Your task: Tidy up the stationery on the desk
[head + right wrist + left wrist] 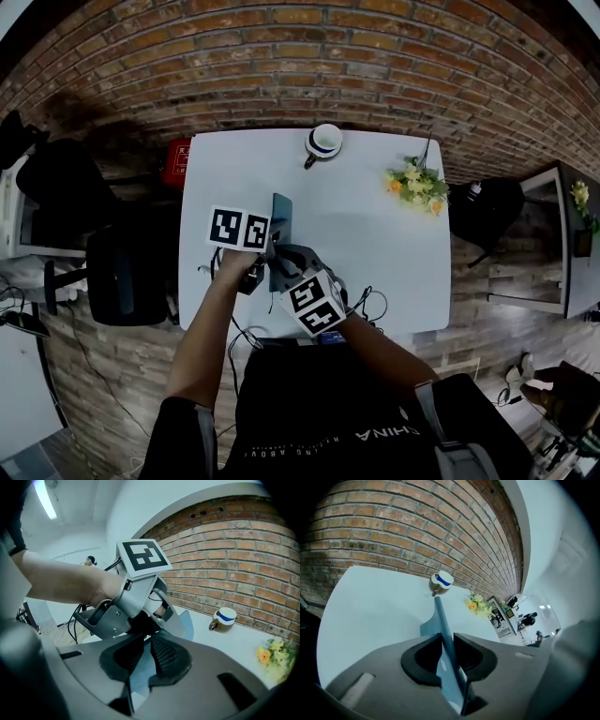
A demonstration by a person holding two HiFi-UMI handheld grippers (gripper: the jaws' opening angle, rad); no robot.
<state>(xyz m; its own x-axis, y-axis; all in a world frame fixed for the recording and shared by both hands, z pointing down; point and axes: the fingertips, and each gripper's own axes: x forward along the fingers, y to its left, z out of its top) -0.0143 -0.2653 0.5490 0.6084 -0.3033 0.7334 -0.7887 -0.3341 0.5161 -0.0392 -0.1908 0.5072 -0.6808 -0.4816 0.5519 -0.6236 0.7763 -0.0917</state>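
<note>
Left gripper [447, 638] and right gripper [147, 641] clamp blue folder [281, 217]; mug [324, 141], flowers [417, 185] stand beyond.

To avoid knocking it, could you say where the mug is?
Head view: the mug stands at the far edge of the table, left of the flowers.

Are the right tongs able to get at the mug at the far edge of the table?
Probably not yet. The right tongs are shut on the blue folder, which the left tongs grip too. The table towards the mug looks bare, so only that load is in the way.
</note>
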